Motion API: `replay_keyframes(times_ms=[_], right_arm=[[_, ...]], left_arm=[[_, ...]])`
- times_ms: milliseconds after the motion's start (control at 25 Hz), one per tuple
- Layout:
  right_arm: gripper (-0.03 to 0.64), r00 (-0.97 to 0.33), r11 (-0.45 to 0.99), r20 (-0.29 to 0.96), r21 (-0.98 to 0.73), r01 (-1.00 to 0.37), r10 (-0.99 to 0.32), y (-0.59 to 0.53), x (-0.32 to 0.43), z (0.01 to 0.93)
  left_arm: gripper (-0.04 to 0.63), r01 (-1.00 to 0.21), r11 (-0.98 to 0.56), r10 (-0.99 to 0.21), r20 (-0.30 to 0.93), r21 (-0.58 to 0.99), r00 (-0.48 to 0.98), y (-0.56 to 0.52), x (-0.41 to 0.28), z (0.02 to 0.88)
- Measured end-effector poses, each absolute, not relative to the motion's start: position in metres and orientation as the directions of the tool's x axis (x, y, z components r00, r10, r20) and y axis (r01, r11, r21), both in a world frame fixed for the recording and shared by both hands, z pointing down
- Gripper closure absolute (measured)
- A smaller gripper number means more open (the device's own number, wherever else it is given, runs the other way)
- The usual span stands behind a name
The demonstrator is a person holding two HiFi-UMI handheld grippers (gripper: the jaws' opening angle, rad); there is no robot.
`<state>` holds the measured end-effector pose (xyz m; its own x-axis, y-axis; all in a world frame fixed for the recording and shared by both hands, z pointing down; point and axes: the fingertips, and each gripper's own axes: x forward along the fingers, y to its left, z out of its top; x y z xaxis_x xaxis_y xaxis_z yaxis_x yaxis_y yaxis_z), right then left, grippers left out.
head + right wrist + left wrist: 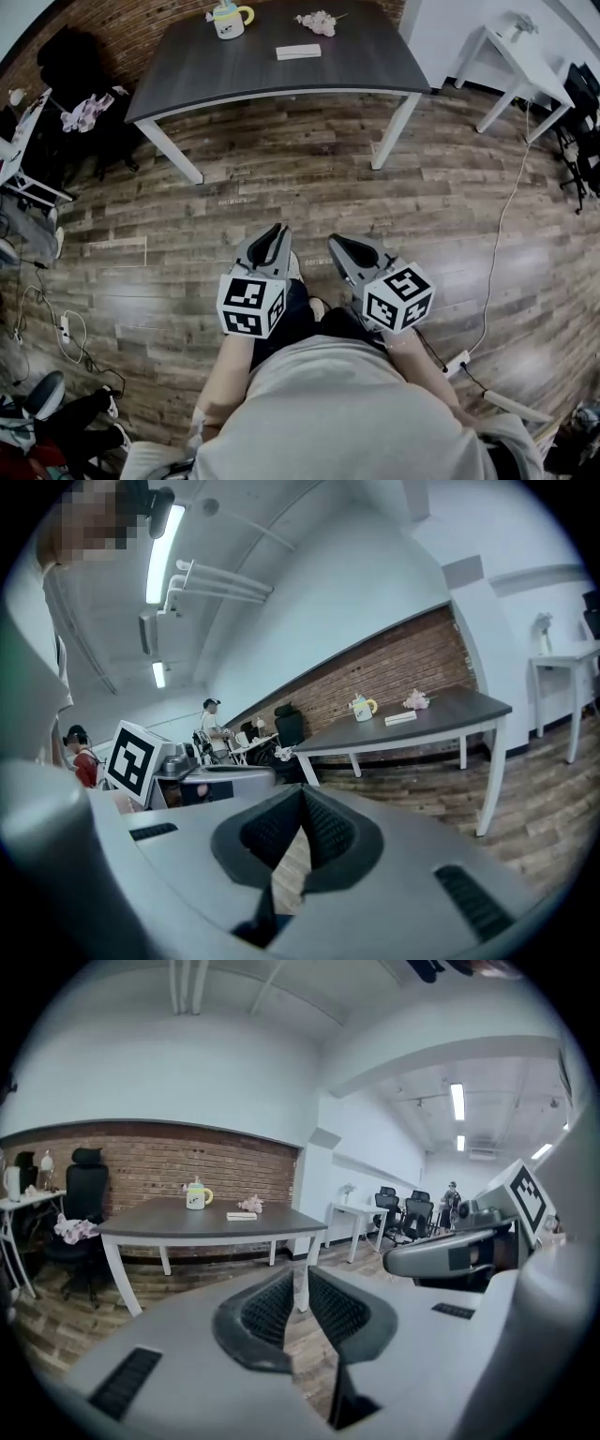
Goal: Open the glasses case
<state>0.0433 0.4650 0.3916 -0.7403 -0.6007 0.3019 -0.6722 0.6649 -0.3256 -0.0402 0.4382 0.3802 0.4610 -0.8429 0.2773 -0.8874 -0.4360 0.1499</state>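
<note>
A person is standing on a wood-plank floor (pixel 281 178), holding the left gripper (pixel 275 228) and the right gripper (pixel 336 240) side by side in front of the body. Both are pointing toward a dark table (pixel 366 66). Both claws are sitting with their jaws drawn together and nothing between them. The glasses case (pixel 298 52), a pale flat box, is lying on the tabletop, shut as far as can be made out and well apart from both grippers. A lidded mug (pixel 229 19) with a yellowish handle is standing beyond it to the left, its contents hidden. A small bunch of pink flowers (pixel 317 22) is lying beyond it to the right. A brick wall (pixel 187 1162) is running behind the table. A white desk (pixel 511 52) is standing off to the right, and a white cable (pixel 502 225) is trailing across the floor.
</note>
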Motion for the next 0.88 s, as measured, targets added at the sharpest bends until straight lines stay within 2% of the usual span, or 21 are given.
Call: replay_keyframes(times_ms=[120, 200, 240, 480, 880], right_arm=[[0.609, -0.739, 0.659, 0.310, -0.334, -0.674, -0.598, 0.465, 0.044, 0.394], [0.610, -0.733, 0.658, 0.319, -0.324, -0.680, -0.600, 0.462, 0.047, 0.397], [0.609, -0.730, 0.657, 0.322, -0.317, -0.684, -0.603, 0.458, 0.048, 0.397], [0.609, -0.690, 0.610, 0.322, -0.325, -0.723, -0.648, 0.426, 0.062, 0.399], [0.609, -0.642, 0.562, 0.334, -0.312, -0.766, -0.690, 0.325, 0.062, 0.400]], left_arm=[[0.538, -0.881, -0.465, -0.828, 0.308, 0.088, 0.468, 0.435, -0.037, 0.381], [0.444, -0.871, -0.488, -0.815, 0.326, 0.059, 0.479, 0.428, -0.034, 0.383], [0.433, -0.869, -0.492, -0.813, 0.332, 0.047, 0.478, 0.422, -0.033, 0.383], [0.403, -0.862, -0.506, -0.808, 0.341, 0.017, 0.480, 0.386, -0.031, 0.383], [0.403, -0.841, -0.538, -0.776, 0.354, 0.061, 0.522, 0.286, -0.040, 0.393]])
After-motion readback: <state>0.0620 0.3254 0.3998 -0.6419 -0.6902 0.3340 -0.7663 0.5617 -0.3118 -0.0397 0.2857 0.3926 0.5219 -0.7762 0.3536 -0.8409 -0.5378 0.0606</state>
